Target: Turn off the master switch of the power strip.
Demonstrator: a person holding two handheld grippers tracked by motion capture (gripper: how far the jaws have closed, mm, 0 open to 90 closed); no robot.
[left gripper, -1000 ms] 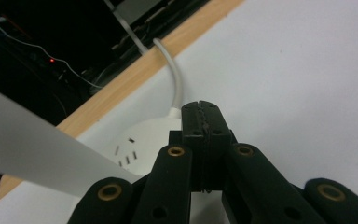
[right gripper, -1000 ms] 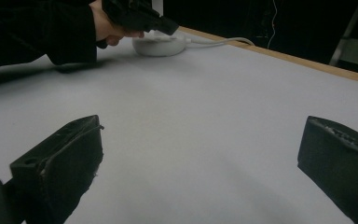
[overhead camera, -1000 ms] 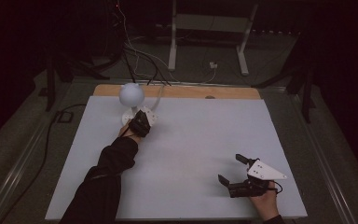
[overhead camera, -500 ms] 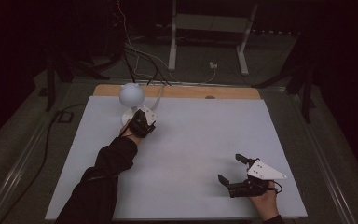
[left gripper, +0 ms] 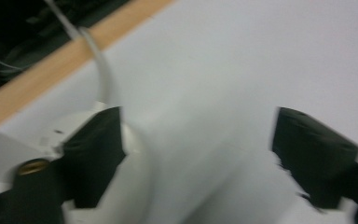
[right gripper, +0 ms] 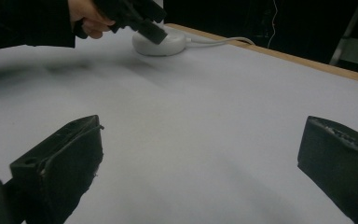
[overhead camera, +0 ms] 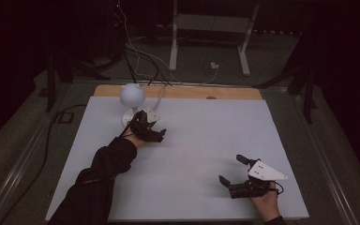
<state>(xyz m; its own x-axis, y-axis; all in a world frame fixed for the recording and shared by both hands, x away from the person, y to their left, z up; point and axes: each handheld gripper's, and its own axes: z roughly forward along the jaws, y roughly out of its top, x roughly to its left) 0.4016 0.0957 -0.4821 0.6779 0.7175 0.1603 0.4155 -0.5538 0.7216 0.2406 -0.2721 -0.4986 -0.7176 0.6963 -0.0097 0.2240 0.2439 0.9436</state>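
A small white lamp [overhead camera: 132, 96] with a round globe head is seen standing at the far left of the white table [overhead camera: 206, 140], its round base [right gripper: 160, 44] partly covered in the high view by the left gripper [overhead camera: 155, 132], which is held just beside it on the near side. In the left gripper view the picture is blurred; the edge of the base [left gripper: 135, 154] is made out behind the left-hand jaw, and a white cord [left gripper: 100, 70] is seen running from it toward the wooden strip [left gripper: 70, 51] at the table's far edge, where it is lost in the dark. The jaws of the left gripper have just been opening and are spread wide, with only bare table between them; whether the near jaw touches the base cannot be told. The globe head is cut off at the top of the right gripper view, where the hand [right gripper: 91, 21] and its dark sleeve are seen above the base. The right gripper [overhead camera: 236, 171] is held low over the near right corner, well apart from the lamp, its jaws wide open and nothing between them. The floor beyond the table is too dark for more than cables and a stand's legs to be made out.
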